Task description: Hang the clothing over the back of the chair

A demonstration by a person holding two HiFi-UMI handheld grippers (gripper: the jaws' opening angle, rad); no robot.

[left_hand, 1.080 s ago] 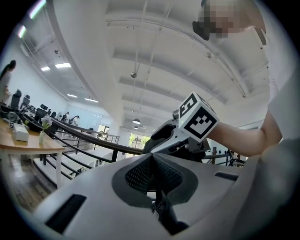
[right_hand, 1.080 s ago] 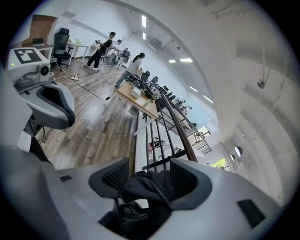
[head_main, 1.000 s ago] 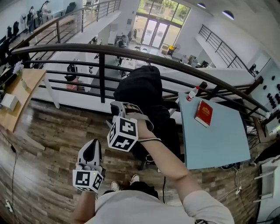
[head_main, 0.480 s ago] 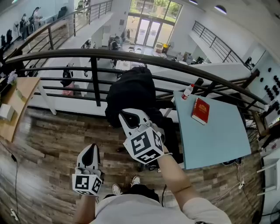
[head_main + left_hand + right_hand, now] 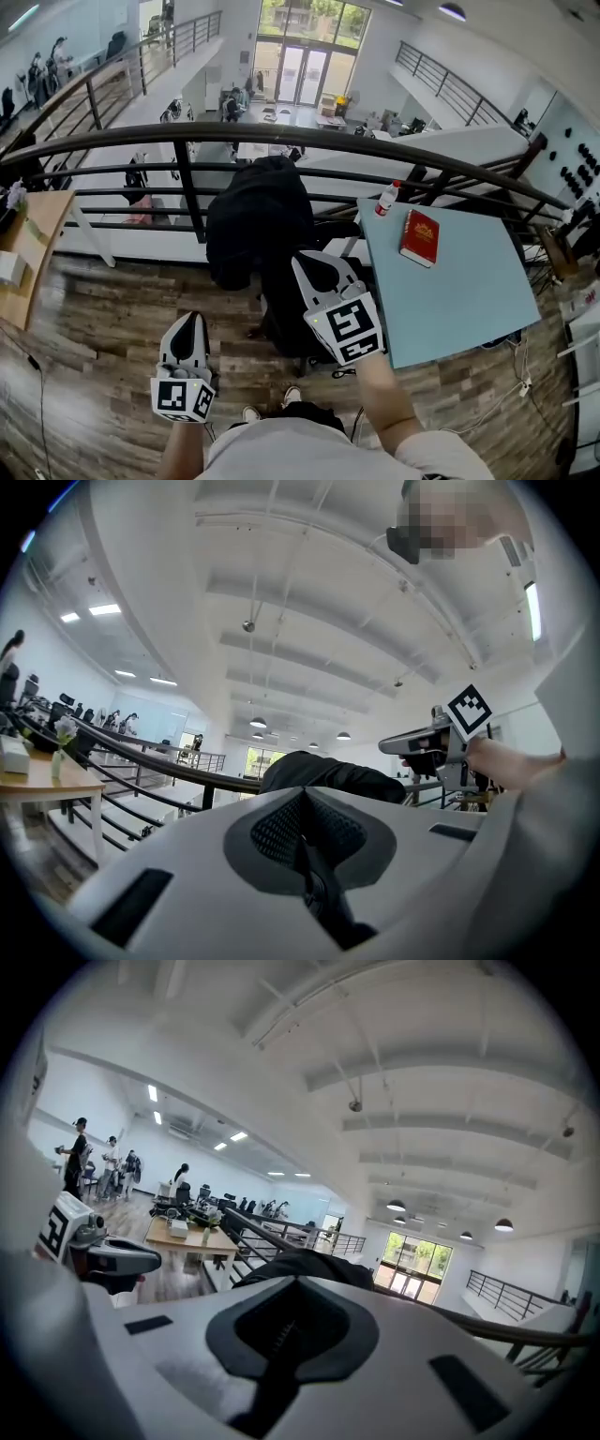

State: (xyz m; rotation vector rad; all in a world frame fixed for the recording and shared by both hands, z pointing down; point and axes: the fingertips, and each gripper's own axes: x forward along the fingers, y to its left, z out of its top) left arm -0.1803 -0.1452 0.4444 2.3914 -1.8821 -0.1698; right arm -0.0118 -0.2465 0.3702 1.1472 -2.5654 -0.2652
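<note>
We judge the black clothing (image 5: 255,220) at 12 o'clock soft, light and limp; grip its top fold. Both are empty: left claw (image 5: 190,323) clenched, right claw (image 5: 315,265) just closed shut.

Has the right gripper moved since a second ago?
Yes. The right gripper has drawn back from the draped black clothing, toward the person and nearer the light blue table; its jaws have just closed, empty.

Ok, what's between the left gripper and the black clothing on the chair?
Nothing stands there. In the head view, only bare wooden floor shows between the left gripper and the clothing.
</note>
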